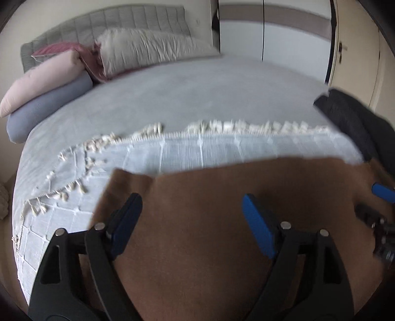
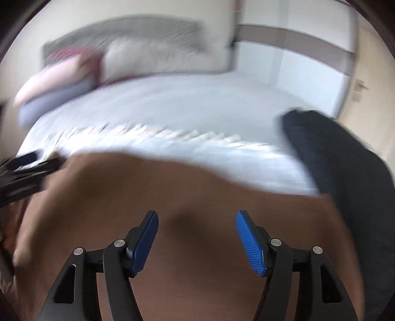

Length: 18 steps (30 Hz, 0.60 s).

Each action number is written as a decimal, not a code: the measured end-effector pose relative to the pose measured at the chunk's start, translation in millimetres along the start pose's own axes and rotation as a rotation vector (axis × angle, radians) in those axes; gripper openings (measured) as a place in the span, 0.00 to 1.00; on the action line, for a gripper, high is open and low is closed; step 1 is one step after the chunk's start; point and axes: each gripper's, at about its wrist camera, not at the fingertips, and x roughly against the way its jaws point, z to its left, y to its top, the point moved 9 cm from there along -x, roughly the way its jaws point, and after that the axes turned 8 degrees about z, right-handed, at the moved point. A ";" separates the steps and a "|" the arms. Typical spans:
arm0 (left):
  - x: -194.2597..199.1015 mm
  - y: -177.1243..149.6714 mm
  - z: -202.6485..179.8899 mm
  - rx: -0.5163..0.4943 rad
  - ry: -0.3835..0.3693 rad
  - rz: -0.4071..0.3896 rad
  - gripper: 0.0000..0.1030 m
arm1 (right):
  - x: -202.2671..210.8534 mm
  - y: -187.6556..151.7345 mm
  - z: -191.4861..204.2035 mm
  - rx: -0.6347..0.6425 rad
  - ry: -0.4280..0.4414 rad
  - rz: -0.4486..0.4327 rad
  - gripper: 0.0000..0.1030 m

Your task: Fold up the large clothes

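Brown cloth [image 1: 222, 222] on bed [image 1: 197, 93], both grippers' jaws apart

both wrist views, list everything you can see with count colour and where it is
brown cloth: 1, brown, spread at near end of bed under both grippers
fringed throw: 1, white, across the bed beyond the brown cloth
dark garment: 1, black, right side of bed
bed cover: 1, pale grey
pillows: 4, white, pink, dark pink, blue-grey, at the headboard
headboard: 1, grey, far end
left gripper: 1, black with blue pads, open
right gripper: 1, same, open
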 end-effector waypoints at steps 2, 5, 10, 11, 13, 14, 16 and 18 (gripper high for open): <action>-25.0 -8.8 24.0 -0.057 0.115 0.048 0.82 | -14.5 -2.0 -1.5 0.012 0.002 0.019 0.65; -43.2 -26.5 102.0 0.001 0.284 0.115 0.78 | -26.5 -7.1 -76.2 -0.125 -0.008 0.026 0.72; -46.4 -34.6 169.1 0.129 0.330 0.179 0.78 | -33.8 -66.2 -235.6 -0.450 -0.276 0.198 0.59; -45.7 -36.3 173.1 0.096 0.383 0.196 0.77 | -23.7 -68.6 -238.8 -0.450 -0.299 0.192 0.52; -34.4 -42.5 178.4 0.098 0.382 0.192 0.77 | -8.4 -67.7 -228.6 -0.355 -0.356 0.188 0.52; -25.2 -44.9 178.2 0.114 0.355 0.174 0.76 | 1.8 -65.3 -220.7 -0.315 -0.374 0.166 0.55; 1.5 -48.4 170.8 0.119 0.287 0.126 0.76 | 24.3 -60.2 -204.5 -0.271 -0.362 0.100 0.55; 34.0 -50.9 157.3 0.102 0.233 0.079 0.77 | 51.3 -59.4 -178.8 -0.236 -0.310 0.044 0.58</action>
